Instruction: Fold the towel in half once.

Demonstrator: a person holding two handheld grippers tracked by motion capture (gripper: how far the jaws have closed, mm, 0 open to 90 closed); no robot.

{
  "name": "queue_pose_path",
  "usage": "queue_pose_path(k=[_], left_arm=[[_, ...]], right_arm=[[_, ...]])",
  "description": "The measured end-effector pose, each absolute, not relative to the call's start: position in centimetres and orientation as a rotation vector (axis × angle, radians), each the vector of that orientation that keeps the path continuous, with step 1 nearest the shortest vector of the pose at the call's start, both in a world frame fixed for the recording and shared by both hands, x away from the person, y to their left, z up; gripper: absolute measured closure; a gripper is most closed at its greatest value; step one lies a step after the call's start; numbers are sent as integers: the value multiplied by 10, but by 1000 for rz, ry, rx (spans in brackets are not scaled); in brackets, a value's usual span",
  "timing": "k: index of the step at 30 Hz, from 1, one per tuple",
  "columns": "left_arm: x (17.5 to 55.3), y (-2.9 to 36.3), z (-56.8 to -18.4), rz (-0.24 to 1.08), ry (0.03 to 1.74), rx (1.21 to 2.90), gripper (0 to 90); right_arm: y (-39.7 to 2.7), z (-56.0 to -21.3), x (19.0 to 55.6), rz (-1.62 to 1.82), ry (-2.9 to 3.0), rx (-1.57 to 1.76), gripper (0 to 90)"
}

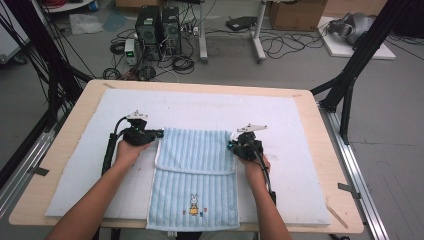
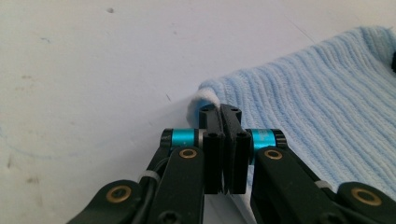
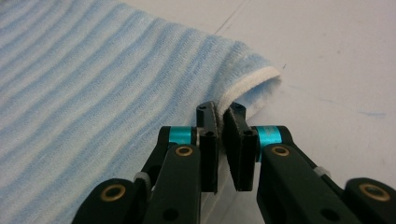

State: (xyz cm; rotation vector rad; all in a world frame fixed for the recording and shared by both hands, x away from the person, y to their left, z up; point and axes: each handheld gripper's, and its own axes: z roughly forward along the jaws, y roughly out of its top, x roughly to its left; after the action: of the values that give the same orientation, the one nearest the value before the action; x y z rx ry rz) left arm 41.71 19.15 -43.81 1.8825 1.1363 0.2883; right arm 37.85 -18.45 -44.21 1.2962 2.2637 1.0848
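Folding step in hand: left gripper (image 1: 159, 133) and right gripper (image 1: 230, 144) clamped on far corners of blue towel (image 1: 195, 175), flat on white mat (image 1: 210, 107). Next: lift corners together, evenly, toward near edge.

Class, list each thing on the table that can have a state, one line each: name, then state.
Light blue striped terry towel: lying partly folded on the mat, near end overhanging the table edge, both far corners pinched.
Left gripper: jaws shut on the towel's far left corner.
Right gripper: jaws shut on the towel's far right corner.
White padded mat: spread flat over the wooden table.
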Motion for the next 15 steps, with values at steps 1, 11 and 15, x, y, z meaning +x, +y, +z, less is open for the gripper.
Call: queue_pose_path(k=[1,11,15], left_arm=[[419,191,-438,305,1141,1875,873],[444,182,-429,357,1135,1858,873],[451,180,-431,372,1134,1848,872]], right_arm=[[-184,-443,383,1084,2254,1300,840],[-187,-436,410,1104,2169,1355,839],[-189,-437,418,1102,2145,1370,839]])
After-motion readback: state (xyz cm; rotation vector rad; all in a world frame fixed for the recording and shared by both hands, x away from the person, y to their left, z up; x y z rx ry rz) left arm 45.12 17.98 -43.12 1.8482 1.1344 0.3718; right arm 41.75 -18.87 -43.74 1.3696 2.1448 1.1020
